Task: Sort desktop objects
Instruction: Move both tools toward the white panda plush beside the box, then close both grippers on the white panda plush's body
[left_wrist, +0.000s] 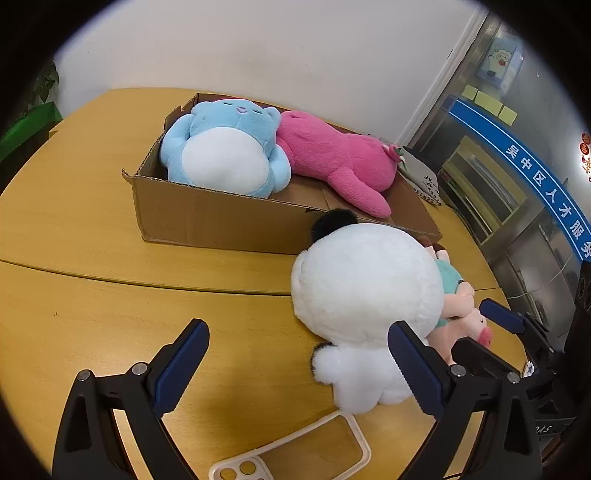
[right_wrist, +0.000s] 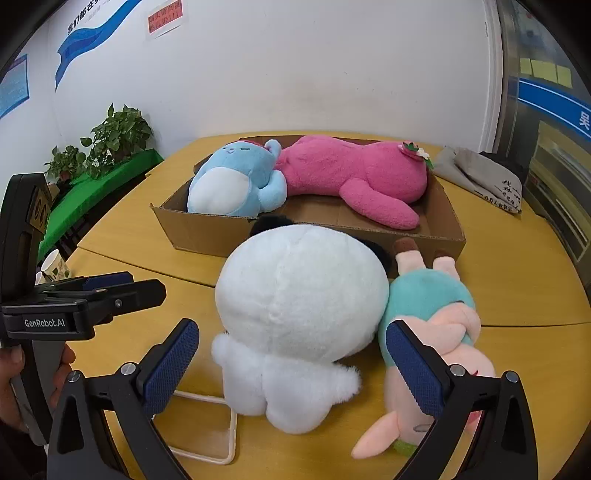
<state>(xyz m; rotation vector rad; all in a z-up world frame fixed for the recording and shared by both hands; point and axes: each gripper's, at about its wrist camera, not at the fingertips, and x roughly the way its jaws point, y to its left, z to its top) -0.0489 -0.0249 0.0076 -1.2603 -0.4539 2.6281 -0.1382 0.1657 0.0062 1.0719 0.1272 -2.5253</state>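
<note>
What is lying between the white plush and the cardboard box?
Nothing lies between them. In the right wrist view the white plush comes right up to the front wall of the box.

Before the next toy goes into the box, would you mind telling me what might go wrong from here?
1. The white plush toy is bulky and leans against the pig doll; the open right gripper may catch both, or its jaws may slip off the round body.
2. The cardboard box already holds the blue toy and the pink toy, so the big one may not fit.
3. The phone case lies right beside it and could be dragged along.
</note>
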